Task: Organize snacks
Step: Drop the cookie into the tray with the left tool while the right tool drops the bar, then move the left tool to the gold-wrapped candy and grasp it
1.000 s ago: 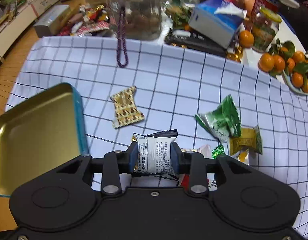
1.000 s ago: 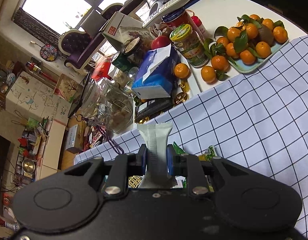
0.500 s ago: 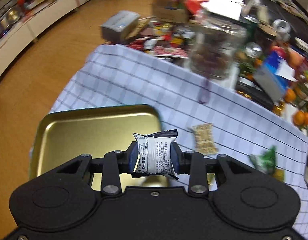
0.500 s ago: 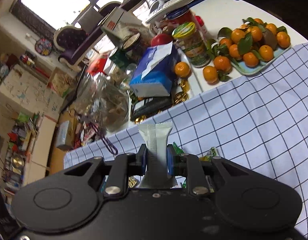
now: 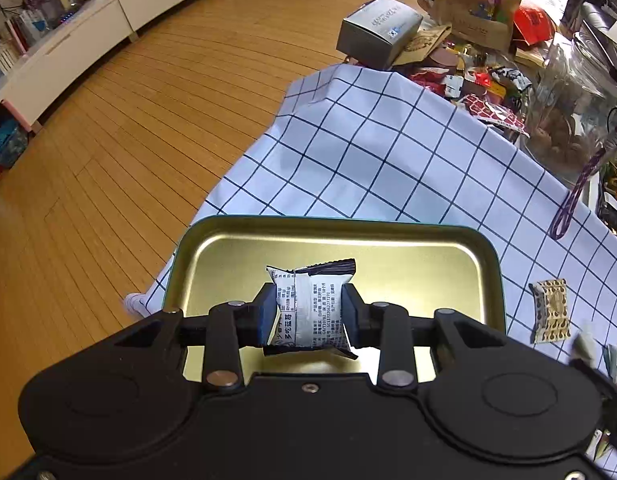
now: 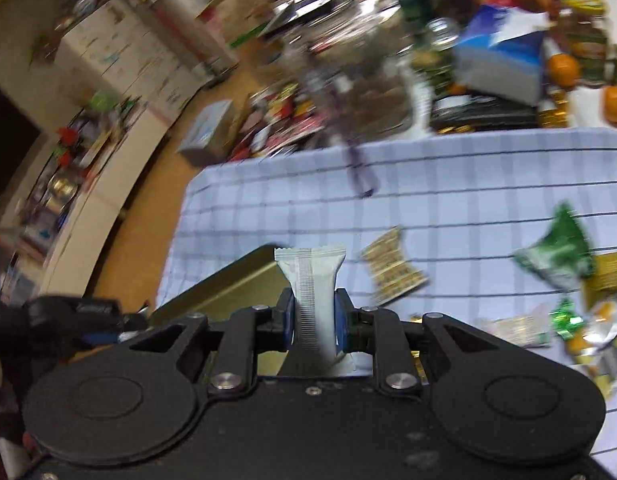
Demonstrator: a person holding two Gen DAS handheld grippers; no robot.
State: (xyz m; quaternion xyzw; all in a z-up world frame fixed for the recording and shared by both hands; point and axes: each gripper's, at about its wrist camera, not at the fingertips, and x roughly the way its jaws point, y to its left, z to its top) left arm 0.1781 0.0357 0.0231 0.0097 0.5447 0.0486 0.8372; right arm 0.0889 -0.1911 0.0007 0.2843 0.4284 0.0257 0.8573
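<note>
My left gripper (image 5: 309, 315) is shut on a white and black snack packet (image 5: 310, 308), held just above the inside of a gold tin tray (image 5: 388, 248) on the checked cloth. My right gripper (image 6: 311, 316) is shut on a pale white stick packet (image 6: 310, 280) that stands upright between the pads. In the blurred right wrist view the gold tin tray (image 6: 228, 284) lies just left of and beyond that gripper. A brown patterned snack (image 5: 550, 316) (image 6: 392, 266) lies on the cloth to the right of the tray. Green and yellow wrapped snacks (image 6: 560, 254) lie further right.
The checked cloth (image 5: 388, 152) ends at the table edge on the left, with wooden floor (image 5: 128, 140) beyond. At the back stand a grey box (image 5: 378, 32), loose wrappers, a glass jar (image 5: 568, 112) with a purple cord, a blue tissue box (image 6: 500, 56) and oranges (image 6: 562, 70).
My left gripper has swung left with its packet, from over the loose snacks to above the gold tray. My right gripper has swung left and dipped toward the tray, still gripping its stick packet.
</note>
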